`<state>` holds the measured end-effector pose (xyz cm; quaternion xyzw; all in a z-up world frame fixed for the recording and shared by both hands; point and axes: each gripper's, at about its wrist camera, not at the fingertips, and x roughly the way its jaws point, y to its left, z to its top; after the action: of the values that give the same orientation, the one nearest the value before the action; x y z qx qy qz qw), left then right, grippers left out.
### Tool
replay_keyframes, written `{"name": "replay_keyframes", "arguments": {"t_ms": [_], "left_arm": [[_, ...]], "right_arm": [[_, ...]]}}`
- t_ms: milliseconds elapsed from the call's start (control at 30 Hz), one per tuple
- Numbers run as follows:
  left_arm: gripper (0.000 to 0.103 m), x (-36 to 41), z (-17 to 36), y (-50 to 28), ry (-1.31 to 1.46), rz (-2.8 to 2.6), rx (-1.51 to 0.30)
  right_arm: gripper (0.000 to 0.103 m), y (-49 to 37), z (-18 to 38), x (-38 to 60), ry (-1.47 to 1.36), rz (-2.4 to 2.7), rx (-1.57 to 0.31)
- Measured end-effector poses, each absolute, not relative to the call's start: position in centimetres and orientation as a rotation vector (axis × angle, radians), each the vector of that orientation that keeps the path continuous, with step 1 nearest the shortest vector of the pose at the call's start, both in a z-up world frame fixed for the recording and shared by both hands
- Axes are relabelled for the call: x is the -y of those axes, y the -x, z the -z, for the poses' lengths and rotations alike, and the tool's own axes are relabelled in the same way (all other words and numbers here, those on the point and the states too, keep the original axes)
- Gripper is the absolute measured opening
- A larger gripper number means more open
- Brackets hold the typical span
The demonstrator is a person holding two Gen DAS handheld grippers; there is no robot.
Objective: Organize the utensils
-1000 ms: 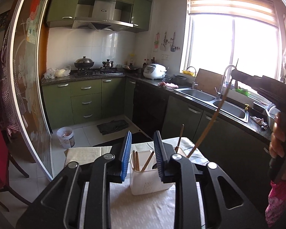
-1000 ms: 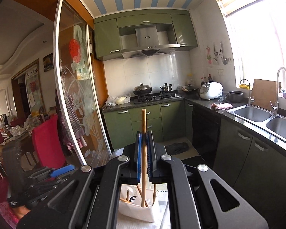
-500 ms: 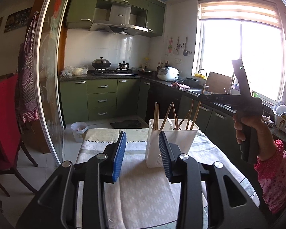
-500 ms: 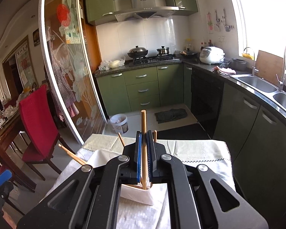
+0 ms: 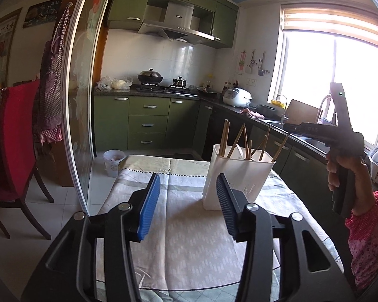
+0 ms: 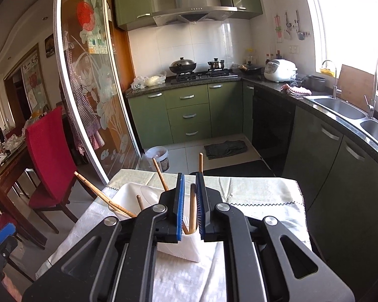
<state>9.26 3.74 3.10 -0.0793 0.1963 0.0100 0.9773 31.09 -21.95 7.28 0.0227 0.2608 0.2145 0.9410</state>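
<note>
With the right gripper point(image 6: 189, 201) fingers slightly parted around a chopstick point(image 6: 192, 209) and the left gripper point(image 5: 187, 201) wide open and empty, a snagged chopstick could tip the white holder point(image 5: 237, 176).

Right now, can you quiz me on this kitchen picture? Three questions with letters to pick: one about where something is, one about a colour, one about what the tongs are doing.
1. Where does the white holder stand?
A. on the cloth-covered table
B. in the sink
C. on the stove

2. What colour is the chair beside the table?
A. blue
B. red
C. yellow

3. How are the right tongs set?
A. clamped tight on a spoon
C. open a little, one chopstick between the pads
B. gripping the faucet

Answers:
1 A: the holder sits on the pale tablecloth, with chopsticks standing in it.
2 B: the chair's back and seat are red.
3 C: both blue pads show a gap around the chopstick, whose lower end is already in the holder. The left tongs are open and empty.
</note>
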Motion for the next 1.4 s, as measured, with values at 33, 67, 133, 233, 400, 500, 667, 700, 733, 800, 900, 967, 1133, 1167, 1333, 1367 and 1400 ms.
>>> {"name": "replay_keyframes", "arguments": {"t_ms": [33,67,133,233,400,500,667,700,733,800,900,967,1133,1167,1333,1367,1400], "left_arm": [[0.049,-3.8,-3.0,-9.2,0.163,-0.023,-0.396],[0.052,-3.8,-3.0,-9.2,0.163,-0.026,-0.396],[0.057,-3.7,-2.9,-9.0,0.156,-0.028,-0.394],[0.066,-3.0,-2.8,-8.4,0.118,-0.041,-0.380],[0.090,-1.3,-2.7,-6.7,0.049,-0.026,-0.346],[0.093,-0.4,-2.8,-5.5,0.033,-0.019,-0.327],[0.096,0.3,-3.2,-3.6,0.058,0.016,-0.326],[0.096,0.3,-3.3,-3.2,0.061,0.021,-0.328],[0.096,0.5,-3.3,-2.8,0.063,0.026,-0.332],[0.096,0.6,-3.2,-1.9,0.068,0.030,-0.338],[0.096,0.9,-2.9,-0.7,0.063,0.019,-0.344],[0.096,1.0,-2.7,-0.2,0.051,0.006,-0.345],[0.096,0.8,-2.5,0.9,0.037,-0.021,-0.352],[0.096,0.8,-2.4,1.0,0.035,-0.027,-0.357],[0.096,0.9,-2.1,1.1,0.028,-0.039,-0.373],[0.096,1.0,-2.0,1.1,0.026,-0.039,-0.375],[0.096,1.1,-2.0,1.2,0.026,-0.038,-0.375]], "right_arm": [[0.023,-30.5,-7.5,22.3,-0.044,-0.435,-0.519],[0.024,-29.8,-7.8,22.6,-0.038,-0.429,-0.507],[0.036,-28.0,-7.9,23.4,-0.035,-0.421,-0.488],[0.061,-24.6,-7.0,24.9,-0.053,-0.436,-0.474],[0.098,-17.3,-4.1,26.8,-0.047,-0.440,-0.462],[0.098,-13.2,-2.7,27.5,-0.021,-0.414,-0.468],[0.098,-7.2,-2.0,28.8,-0.012,-0.386,-0.429],[0.098,-5.9,-1.8,28.8,-0.007,-0.381,-0.418],[0.098,-4.9,-1.6,28.8,0.000,-0.372,-0.411],[0.098,-3.5,-1.3,28.9,0.007,-0.351,-0.406],[0.098,-2.4,-1.0,29.0,0.001,-0.351,-0.406],[0.098,-2.0,-0.9,29.1,-0.006,-0.344,-0.392],[0.098,-1.9,-1.2,29.8,-0.028,-0.313,-0.360],[0.098,-1.8,-1.2,29.9,-0.027,-0.305,-0.355],[0.098,-1.9,-1.3,30.3,-0.033,-0.301,-0.356],[0.098,-1.8,-1.3,30.2,-0.030,-0.301,-0.356],[0.098,-1.8,-1.2,30.1,-0.028,-0.302,-0.357]]}}
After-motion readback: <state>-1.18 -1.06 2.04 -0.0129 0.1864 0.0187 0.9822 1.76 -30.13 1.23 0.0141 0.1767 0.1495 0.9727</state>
